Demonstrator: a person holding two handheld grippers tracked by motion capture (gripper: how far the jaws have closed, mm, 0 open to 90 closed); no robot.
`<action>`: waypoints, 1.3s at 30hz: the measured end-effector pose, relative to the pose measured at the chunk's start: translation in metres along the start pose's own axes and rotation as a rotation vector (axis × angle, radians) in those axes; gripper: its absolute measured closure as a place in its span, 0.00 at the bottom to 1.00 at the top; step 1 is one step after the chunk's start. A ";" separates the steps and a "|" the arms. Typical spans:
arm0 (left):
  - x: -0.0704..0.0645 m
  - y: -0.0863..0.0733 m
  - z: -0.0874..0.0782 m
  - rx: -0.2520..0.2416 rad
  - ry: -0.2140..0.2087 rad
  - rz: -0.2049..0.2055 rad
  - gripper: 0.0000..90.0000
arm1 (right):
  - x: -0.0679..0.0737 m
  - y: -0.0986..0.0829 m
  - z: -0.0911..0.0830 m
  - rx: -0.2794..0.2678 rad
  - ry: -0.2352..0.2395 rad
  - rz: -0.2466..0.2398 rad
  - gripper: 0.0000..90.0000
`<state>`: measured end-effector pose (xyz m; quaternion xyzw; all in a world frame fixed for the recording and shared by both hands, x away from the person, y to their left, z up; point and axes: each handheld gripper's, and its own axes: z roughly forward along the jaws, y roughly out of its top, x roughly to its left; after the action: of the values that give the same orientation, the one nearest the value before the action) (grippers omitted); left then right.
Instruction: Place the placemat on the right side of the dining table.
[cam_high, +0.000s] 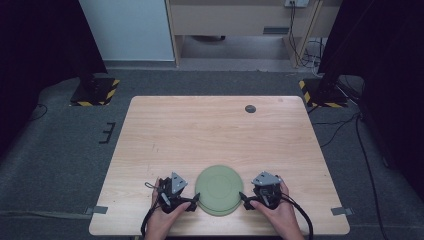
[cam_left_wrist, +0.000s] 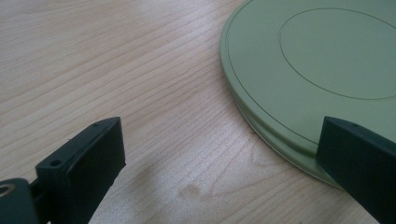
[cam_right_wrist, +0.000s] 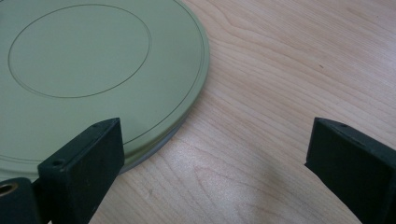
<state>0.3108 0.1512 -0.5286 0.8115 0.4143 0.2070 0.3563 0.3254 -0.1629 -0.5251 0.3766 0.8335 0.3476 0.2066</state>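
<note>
A: Lying flat near the front edge of the tabletop (cam_high: 215, 125), green plate (cam_high: 218, 190), seemingly upside down with its foot ring facing up. Possibly two stacked, judging by the doubled rim in the left gripper view; hard to tell.

B: Flanking it on both sides. Left hand-held gripper (cam_high: 189, 204) standing wide open, gripping nothing, one jaw hovering over the plate's rim. Right hand-held gripper (cam_high: 246, 202) likewise gaping, empty, one jaw over the opposite rim.

A: Probably handling as stiff and smooth, fairly light, likely melamine or ceramic. Slippery along that glossy surface.

B: Sitting flush against the wood, so offering little gap underneath. Best taking hold at the thin rim, one jaw above and one below, pinching from opposite sides.

A: Risking a slide rather than a lift otherwise.
</note>
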 end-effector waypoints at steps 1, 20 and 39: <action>0.000 0.000 0.000 -0.001 0.001 0.000 0.01 | 0.000 0.000 0.000 -0.001 -0.001 0.002 0.04; -0.001 0.001 0.001 -0.003 0.009 -0.002 0.01 | 0.003 0.000 0.000 0.002 0.004 -0.019 0.04; -0.002 0.001 0.002 -0.007 0.019 0.005 0.01 | 0.005 0.001 0.001 -0.005 -0.006 -0.015 0.06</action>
<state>0.3112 0.1481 -0.5297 0.8093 0.4148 0.2168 0.3548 0.3234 -0.1585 -0.5253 0.3707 0.8349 0.3468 0.2125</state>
